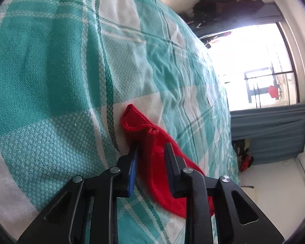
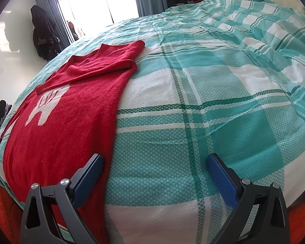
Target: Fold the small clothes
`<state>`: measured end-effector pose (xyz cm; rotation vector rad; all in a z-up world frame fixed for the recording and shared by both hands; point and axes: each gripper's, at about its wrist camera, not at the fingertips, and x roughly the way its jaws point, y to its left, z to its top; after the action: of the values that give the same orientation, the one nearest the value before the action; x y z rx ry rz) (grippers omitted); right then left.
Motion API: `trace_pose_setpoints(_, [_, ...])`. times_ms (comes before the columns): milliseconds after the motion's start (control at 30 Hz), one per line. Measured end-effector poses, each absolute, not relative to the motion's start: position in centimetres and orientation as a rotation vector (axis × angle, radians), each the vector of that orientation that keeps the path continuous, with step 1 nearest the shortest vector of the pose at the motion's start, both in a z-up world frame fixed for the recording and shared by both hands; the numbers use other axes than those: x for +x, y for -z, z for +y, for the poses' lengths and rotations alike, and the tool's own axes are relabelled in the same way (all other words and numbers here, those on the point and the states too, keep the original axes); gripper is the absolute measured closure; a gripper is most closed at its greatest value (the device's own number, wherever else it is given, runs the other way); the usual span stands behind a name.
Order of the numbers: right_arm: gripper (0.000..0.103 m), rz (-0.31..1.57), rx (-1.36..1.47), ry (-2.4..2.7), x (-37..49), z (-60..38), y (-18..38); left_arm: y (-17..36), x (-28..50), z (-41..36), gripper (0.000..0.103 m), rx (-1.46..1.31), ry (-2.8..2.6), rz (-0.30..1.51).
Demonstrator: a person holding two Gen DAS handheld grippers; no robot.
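Left wrist view: my left gripper [image 1: 152, 148] has its jaws drawn close on red knit, a sleeve end of the sweater [image 1: 152, 152] by the look of it, with the cuff lying just ahead of the fingertips on the checked bedspread [image 1: 50, 81]. The cloth bunches between the pads, so I judge it gripped. To fold well from here, I would lift only enough to clear the bedspread, carry the sleeve straight across the body, and lay it flat before letting go; dragging would ruck the knit.

Right wrist view: my right gripper [image 2: 154, 162] stands wide open and holds nothing. Its left finger [image 2: 87, 174] hangs over the sweater's near edge, the right finger over bare bedspread. The sweater [image 2: 67, 118] spreads ahead and to the left, one sleeve already folded across the chest.

Only this view shows the whole garment and its white motif; only the left shows the grip itself.
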<state>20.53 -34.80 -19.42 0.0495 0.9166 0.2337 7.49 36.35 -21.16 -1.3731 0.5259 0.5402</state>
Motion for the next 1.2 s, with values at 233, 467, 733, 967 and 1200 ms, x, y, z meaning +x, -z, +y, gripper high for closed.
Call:
trace_pose_setpoints(233, [0.000, 0.915, 0.047, -0.232, 20.5, -34.7, 19.5, 18.6, 7.9, 34.9, 0.101, -1.149, -0.640, 0.603])
trace_pose_setpoints(467, [0.000, 0.921, 0.060, -0.232, 20.7, -34.6, 19.6, 9.2, 16.1, 29.1, 0.101, -0.846, -0.481, 0.607])
trace_pose_setpoints(733, [0.000, 0.924, 0.073, -0.234, 20.9, -34.6, 19.6, 1.8, 31.2, 7.6, 0.101, -0.479, -0.025, 0.650])
trace_pose_setpoints(967, [0.000, 0.911, 0.063, -0.255, 20.5, -34.7, 19.6, 12.3, 35.6, -10.1, 0.087, -0.253, 0.101, 0.991])
trace_pose_setpoints(1200, [0.000, 0.910, 0.078, -0.275, 20.3, -35.1, 19.6, 14.5, 25.8, -8.5, 0.056, -0.337, 0.176, 1.030])
